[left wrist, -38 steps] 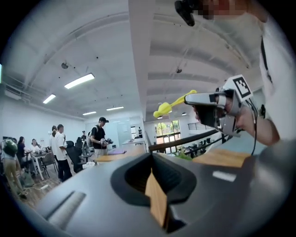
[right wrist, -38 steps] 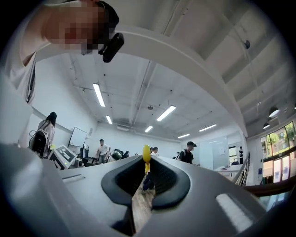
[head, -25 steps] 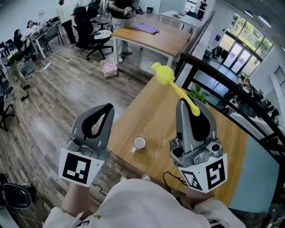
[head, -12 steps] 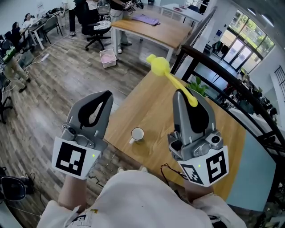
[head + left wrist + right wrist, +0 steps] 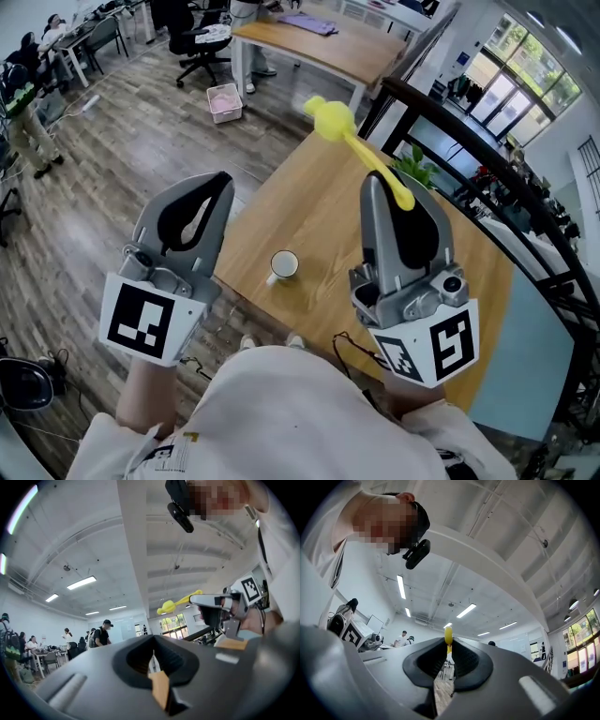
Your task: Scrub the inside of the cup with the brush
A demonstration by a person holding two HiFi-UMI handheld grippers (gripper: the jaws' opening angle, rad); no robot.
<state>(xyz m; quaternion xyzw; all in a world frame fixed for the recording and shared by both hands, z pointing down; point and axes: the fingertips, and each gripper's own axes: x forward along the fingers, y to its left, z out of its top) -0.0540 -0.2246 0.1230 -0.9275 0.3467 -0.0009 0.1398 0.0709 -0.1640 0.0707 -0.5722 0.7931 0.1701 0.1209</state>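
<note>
Head view, round cup (image 5: 284,264), bulb-tipped yellow brush (image 5: 333,120)

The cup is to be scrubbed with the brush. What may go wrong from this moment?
1. The cup stands free near the edge of the table, with the shut left gripper away from it; a push from the brush may tip it or slide it off.
2. The right gripper holds the brush at the handle's end, so the far head may wobble and miss the cup's mouth.

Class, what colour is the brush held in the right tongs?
The brush is yellow, clearest in the head view.
</note>
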